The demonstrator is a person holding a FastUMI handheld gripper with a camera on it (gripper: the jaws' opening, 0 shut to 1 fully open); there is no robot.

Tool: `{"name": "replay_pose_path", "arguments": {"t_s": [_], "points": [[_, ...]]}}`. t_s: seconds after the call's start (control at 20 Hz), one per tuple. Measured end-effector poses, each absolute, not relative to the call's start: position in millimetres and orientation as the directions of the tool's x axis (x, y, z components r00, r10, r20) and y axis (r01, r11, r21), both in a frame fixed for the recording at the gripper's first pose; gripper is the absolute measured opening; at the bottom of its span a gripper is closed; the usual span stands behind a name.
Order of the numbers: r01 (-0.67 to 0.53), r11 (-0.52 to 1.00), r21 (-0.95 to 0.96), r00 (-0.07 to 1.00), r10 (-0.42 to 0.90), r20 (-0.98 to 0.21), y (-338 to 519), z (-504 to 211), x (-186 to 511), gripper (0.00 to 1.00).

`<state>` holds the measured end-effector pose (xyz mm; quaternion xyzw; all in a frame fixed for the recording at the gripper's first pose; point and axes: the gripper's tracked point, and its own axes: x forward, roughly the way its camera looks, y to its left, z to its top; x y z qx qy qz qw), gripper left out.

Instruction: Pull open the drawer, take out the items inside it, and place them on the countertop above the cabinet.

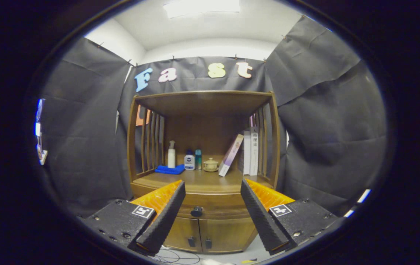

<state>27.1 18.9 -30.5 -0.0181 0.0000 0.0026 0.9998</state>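
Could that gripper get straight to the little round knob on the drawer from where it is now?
Probably yes. The gripper is open, and the drawer knob sits ahead between its fingers, nothing standing in front of it. The drawer looks closed, so it must move closer first.

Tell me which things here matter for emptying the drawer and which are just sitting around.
For the job: drawer, shut, with its knob; countertop; gripper, fingers open, short of the knob.

Just lying about: blue cloth, pump bottle, small jar, books, lower cabinet doors.
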Motion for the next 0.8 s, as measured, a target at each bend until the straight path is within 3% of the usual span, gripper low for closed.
{"name": "replay_pose_path", "arguments": {"t_s": [0.8], "points": [[0.005, 1.000, -0.028, 0.990, -0.009, -0.137, 43, -187, 136, 0.99]]}}
